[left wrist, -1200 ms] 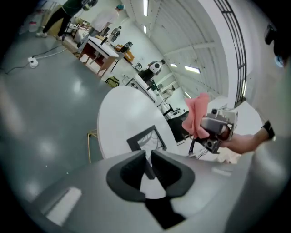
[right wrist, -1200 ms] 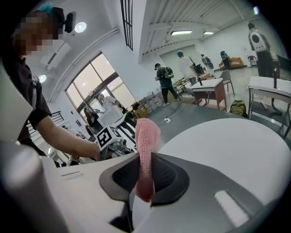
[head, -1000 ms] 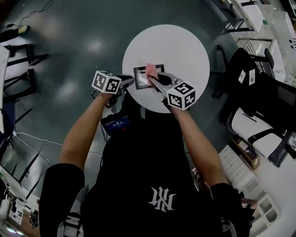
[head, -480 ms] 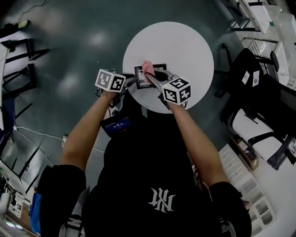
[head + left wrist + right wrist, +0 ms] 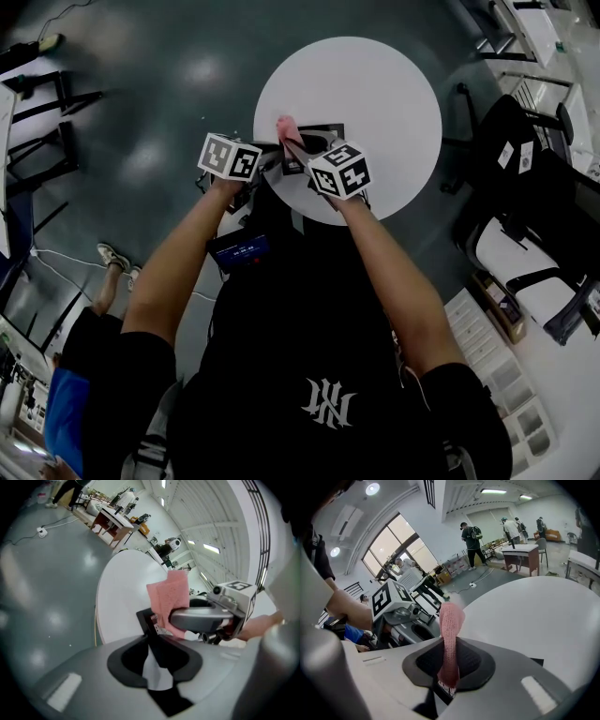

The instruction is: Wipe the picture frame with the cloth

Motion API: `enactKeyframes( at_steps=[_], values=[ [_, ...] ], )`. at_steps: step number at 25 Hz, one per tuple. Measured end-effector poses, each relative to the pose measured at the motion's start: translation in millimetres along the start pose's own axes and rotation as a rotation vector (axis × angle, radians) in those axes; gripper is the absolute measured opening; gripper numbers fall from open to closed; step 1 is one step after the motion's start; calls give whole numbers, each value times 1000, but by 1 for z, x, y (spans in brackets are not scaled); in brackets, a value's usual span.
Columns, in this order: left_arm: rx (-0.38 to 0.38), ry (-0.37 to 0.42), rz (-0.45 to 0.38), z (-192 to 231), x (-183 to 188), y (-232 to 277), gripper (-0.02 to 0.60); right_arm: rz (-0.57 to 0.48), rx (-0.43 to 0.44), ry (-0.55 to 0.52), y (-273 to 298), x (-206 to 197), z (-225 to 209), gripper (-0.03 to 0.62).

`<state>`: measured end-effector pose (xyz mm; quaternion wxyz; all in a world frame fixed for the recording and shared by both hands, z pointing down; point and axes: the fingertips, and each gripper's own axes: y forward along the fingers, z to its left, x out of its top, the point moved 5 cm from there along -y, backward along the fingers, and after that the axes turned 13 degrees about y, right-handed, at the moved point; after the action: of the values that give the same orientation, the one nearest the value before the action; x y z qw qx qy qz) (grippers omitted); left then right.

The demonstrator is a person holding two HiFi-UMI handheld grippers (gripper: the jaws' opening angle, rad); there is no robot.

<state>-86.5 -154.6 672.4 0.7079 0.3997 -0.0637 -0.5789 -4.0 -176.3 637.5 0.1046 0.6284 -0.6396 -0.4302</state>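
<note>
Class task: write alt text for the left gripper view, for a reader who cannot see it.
The left gripper clamps the edge of a black picture frame, with a round white table behind it. The right gripper holds a pink cloth against the frame.

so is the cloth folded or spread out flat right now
Folded: the cloth stands up as a thin doubled strip, pinched in the shut jaws of the right gripper.
</note>
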Motion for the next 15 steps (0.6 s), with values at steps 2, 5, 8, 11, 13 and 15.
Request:
enactKeyframes(
  at_steps=[2,5,8,11,13,15],
  values=[
    [-2,-3,2,1,0,1,64,17,-10,-24,7,0,3,41],
    [-4,-8,4,1,1,1,63,36,-28,-42,15,0,5,41],
    [-5,-7,6,1,0,2,63,44,-55,-38,20,-1,4,40],
    [0,-5,9,2,0,2,64,57,-86,-36,24,-1,1,38],
    [7,-4,7,2,0,1,64,64,-103,-33,26,0,0,38],
    [14,-6,5,2,0,1,64,66,-112,-37,27,-1,-1,37]
  ],
)
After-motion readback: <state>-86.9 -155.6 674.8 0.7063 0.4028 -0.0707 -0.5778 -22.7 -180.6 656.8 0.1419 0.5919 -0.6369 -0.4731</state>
